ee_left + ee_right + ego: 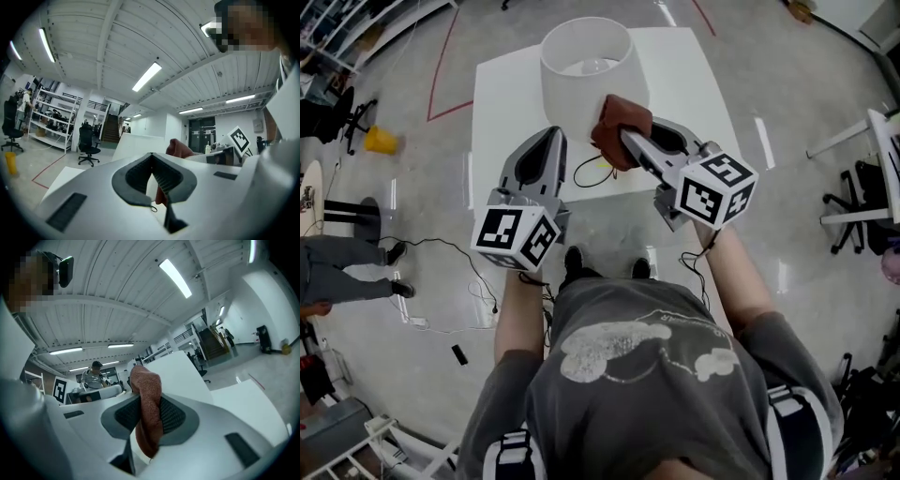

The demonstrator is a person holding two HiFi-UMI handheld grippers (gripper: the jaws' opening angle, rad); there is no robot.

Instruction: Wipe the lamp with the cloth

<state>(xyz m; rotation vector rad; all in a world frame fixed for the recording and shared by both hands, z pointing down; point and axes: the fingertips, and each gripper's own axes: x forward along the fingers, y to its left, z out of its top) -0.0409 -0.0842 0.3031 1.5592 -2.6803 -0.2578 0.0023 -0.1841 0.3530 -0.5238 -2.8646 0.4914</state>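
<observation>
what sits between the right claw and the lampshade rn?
The cloth. The head view shows it bunched at the side of the lampshade. The right gripper view shows the right claw shut on it.

Grey short-sleeve T-shirt [647, 375] w/ pale blotchy print, blk-&-white striped straps [792, 412] at shoulders, blk shoes [572, 261], left hand-held gripper [553, 136] & right hand-held gripper [628, 141] in white-grey shells, dark ribbed pads [165, 174], blk-white marker cubes [517, 236], thin blk cable [692, 267] by wrist

Rust-brown cloth [620, 125], white lamp [581, 70] & table [698, 89], grey left tool [551, 134] & right tool [625, 139] w/ blk/wht marker cubes [715, 192].
</observation>
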